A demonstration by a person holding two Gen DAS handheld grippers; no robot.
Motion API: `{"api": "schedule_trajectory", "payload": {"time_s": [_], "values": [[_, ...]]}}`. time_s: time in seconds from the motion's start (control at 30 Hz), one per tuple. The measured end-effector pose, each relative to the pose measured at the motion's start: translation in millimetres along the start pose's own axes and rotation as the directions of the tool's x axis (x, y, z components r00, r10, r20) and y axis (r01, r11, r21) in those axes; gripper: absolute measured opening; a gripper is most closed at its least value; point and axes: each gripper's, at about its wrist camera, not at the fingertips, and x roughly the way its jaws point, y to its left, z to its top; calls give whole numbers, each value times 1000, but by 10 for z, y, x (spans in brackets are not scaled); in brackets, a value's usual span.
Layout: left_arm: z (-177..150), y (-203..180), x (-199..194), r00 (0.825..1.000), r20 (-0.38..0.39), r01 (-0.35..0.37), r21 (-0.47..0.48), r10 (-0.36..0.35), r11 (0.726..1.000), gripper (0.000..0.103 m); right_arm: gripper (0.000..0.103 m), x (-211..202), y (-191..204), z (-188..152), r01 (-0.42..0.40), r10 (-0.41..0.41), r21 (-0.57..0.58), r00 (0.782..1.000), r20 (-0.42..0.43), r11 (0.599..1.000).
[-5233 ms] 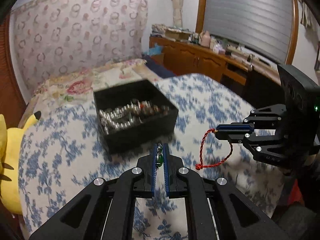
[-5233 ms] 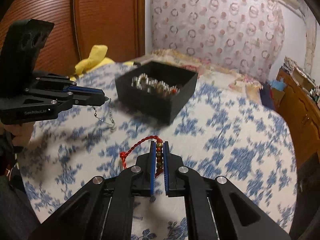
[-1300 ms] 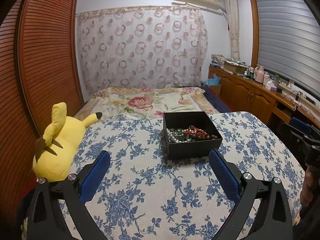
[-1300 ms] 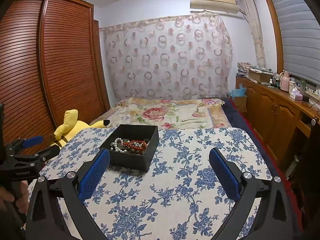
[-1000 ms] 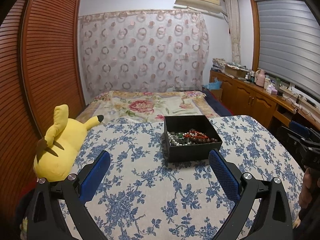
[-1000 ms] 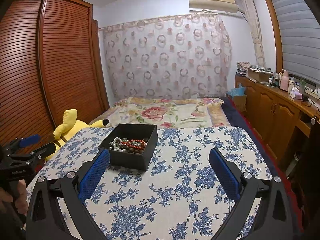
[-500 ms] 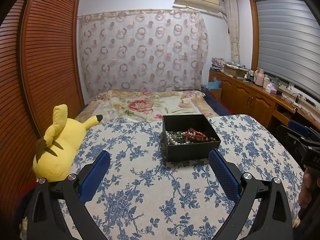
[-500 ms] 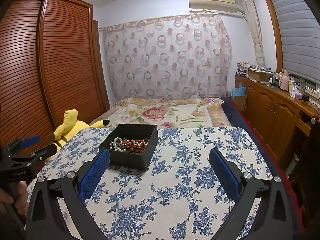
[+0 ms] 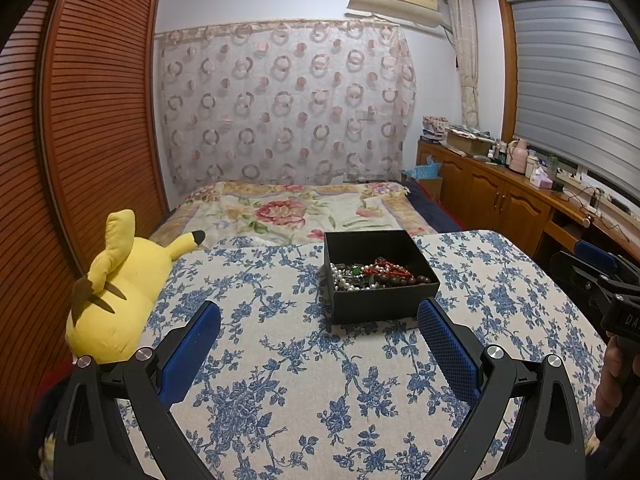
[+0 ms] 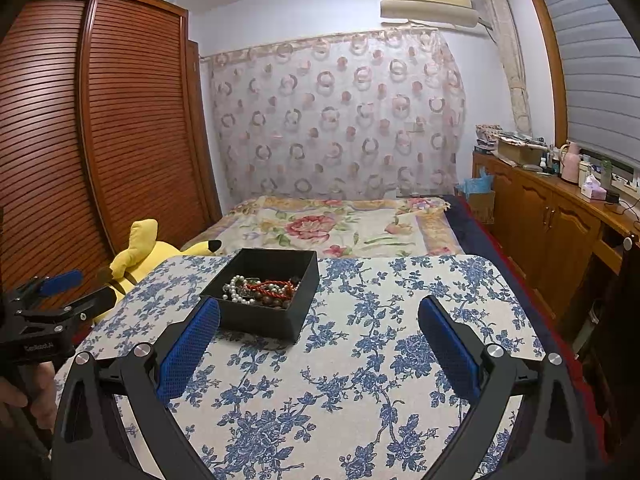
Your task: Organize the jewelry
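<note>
We hold the left gripper and right gripper spread wide, empty | jewelry heaped in the black box on the flowered table | light, limp, tangle-prone, beads slippery, we judge | pinch one strand at its cord, lift slowly

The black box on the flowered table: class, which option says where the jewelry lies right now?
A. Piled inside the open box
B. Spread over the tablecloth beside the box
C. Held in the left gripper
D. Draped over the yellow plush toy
A: the pearl and red bead strands lie heaped inside the open black box, and both grippers are open and empty.
</note>
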Motion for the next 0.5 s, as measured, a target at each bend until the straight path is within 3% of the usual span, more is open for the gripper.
{"api": "schedule_trajectory", "payload": {"time_s": [0.5], "values": [[-2,5,2,1000,-1,0,0,0,1000,95,100,1,1,-4,0,0,0,1000,1,1000]]}}
